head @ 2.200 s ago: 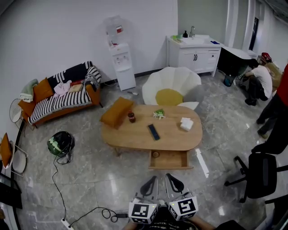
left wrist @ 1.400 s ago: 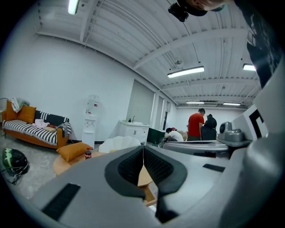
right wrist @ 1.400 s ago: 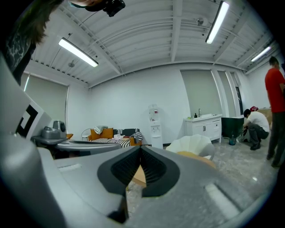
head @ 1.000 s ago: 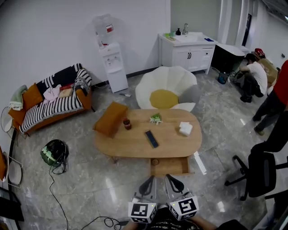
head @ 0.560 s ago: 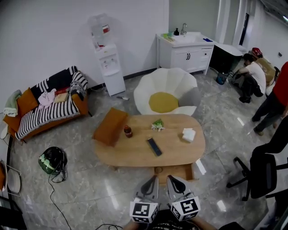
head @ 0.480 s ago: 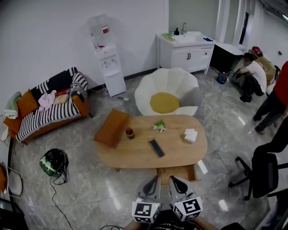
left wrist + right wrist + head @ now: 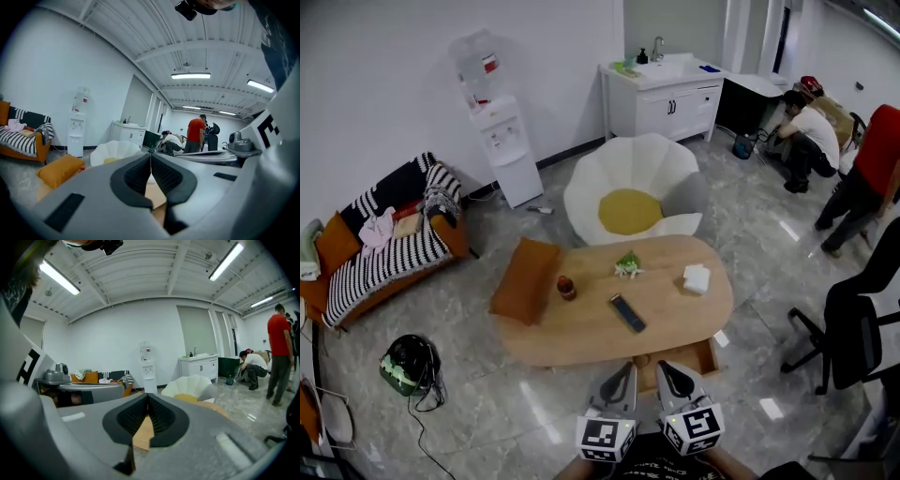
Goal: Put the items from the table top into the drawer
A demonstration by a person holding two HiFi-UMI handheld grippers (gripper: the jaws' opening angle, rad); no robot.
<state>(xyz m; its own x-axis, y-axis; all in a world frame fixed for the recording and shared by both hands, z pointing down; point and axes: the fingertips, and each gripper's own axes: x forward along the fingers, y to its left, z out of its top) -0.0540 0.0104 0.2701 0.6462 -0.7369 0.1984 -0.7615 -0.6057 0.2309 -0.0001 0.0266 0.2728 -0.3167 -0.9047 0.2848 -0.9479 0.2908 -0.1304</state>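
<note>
An oval wooden table (image 7: 581, 333) stands just ahead of me in the head view. On it lie a black remote (image 7: 627, 313), a small red-capped bottle (image 7: 566, 287), a green packet (image 7: 628, 264) and a white tissue pack (image 7: 697, 277). The table's drawer (image 7: 701, 357) stands pulled out at the near side, partly hidden behind my grippers. My left gripper (image 7: 627, 368) and right gripper (image 7: 663, 367) are side by side, short of the table's near edge. The left gripper (image 7: 151, 156) has its pads together on nothing, and so does the right gripper (image 7: 148, 396).
An orange cushion (image 7: 523, 279) leans at the table's left end. Beyond the table sits a white petal-shaped chair (image 7: 628, 192). A black office chair (image 7: 853, 328) is on the right and a helmet (image 7: 408, 364) lies on the floor to the left. Two people (image 7: 806, 131) are at the back right.
I have come closer to the table with both grippers. The table and drawer now lie right in front of the fingertips. Both grippers have stayed shut.
</note>
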